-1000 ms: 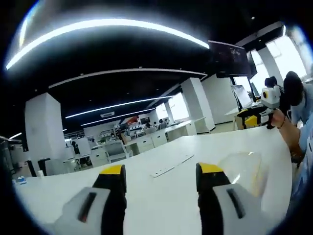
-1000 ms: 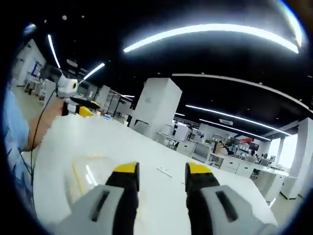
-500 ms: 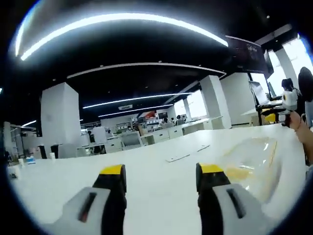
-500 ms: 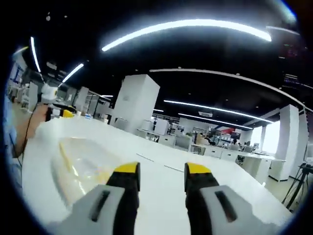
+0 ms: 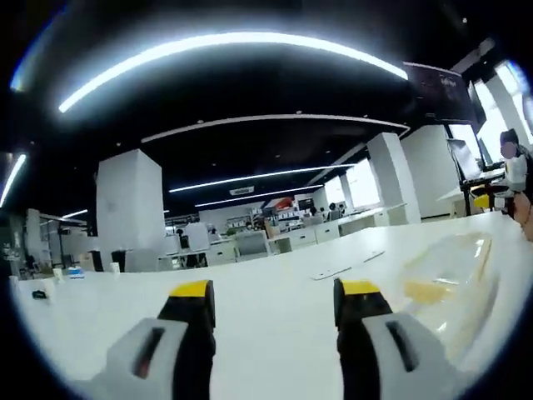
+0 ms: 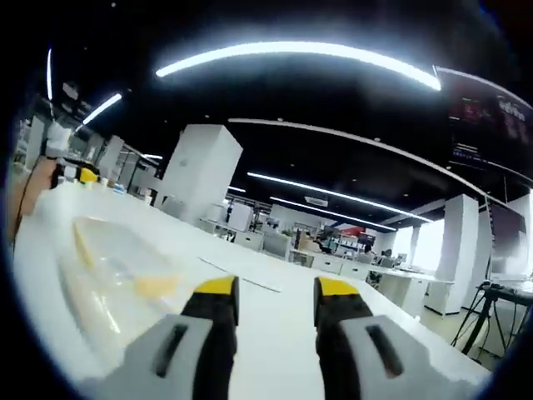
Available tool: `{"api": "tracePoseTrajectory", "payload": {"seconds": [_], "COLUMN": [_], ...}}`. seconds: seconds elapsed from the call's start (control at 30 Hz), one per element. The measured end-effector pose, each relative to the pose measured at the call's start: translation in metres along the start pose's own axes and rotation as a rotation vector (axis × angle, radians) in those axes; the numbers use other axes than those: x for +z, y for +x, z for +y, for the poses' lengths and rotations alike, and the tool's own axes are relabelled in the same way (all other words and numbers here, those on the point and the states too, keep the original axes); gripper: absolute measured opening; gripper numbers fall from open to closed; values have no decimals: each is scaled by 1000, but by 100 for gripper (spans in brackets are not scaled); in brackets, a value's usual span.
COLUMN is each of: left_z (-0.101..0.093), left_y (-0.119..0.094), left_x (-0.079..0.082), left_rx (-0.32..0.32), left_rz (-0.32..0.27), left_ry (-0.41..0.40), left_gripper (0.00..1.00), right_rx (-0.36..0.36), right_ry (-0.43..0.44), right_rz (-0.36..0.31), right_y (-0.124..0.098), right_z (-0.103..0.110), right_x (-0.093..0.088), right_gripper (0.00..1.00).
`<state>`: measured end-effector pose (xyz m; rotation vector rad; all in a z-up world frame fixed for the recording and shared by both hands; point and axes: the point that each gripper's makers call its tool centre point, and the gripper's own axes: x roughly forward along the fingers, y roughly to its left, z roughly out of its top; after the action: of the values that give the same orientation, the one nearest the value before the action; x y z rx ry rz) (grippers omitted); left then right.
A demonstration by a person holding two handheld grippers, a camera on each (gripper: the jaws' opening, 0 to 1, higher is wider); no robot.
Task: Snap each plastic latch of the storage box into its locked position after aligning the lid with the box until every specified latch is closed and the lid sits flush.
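Storage box (image 5: 445, 287) near table (image 5: 275, 312) edge; both tongs gaping, clear of it.

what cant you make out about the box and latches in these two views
- Clear storage box, left gripper view: smeared at the fisheye edge, so lid fit is unreadable.
- Yellow latch, right gripper view: blurred, locked or open unclear.
- Flat strips on the white table: too small to identify.
- Both open grippers touch nothing.

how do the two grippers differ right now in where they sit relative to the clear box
The left gripper has the clear box off to its right; the right gripper has it to its left. Both are open, holding nothing, over the white table, short of the box.
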<state>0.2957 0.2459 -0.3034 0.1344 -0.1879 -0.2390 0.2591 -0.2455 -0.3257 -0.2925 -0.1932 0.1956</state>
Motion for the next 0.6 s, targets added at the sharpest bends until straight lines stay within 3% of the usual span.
{"api": "tracePoseTrajectory", "payload": {"seconds": [0.23,0.6], "left_z": [-9,-6], "left_y": [4,4], "left_x": [-1,-6], "left_rx": [-31,-20], "left_rz": [-8,8], "left_ry": [-50,-48], "left_gripper": [58,58], "right_rx": [26,41], "right_ry": [8,-18], "right_rz": [6,4], "right_y": [2,2], "right_z": [5,11], "right_x": [-1,2], "right_gripper": [34,34]}}
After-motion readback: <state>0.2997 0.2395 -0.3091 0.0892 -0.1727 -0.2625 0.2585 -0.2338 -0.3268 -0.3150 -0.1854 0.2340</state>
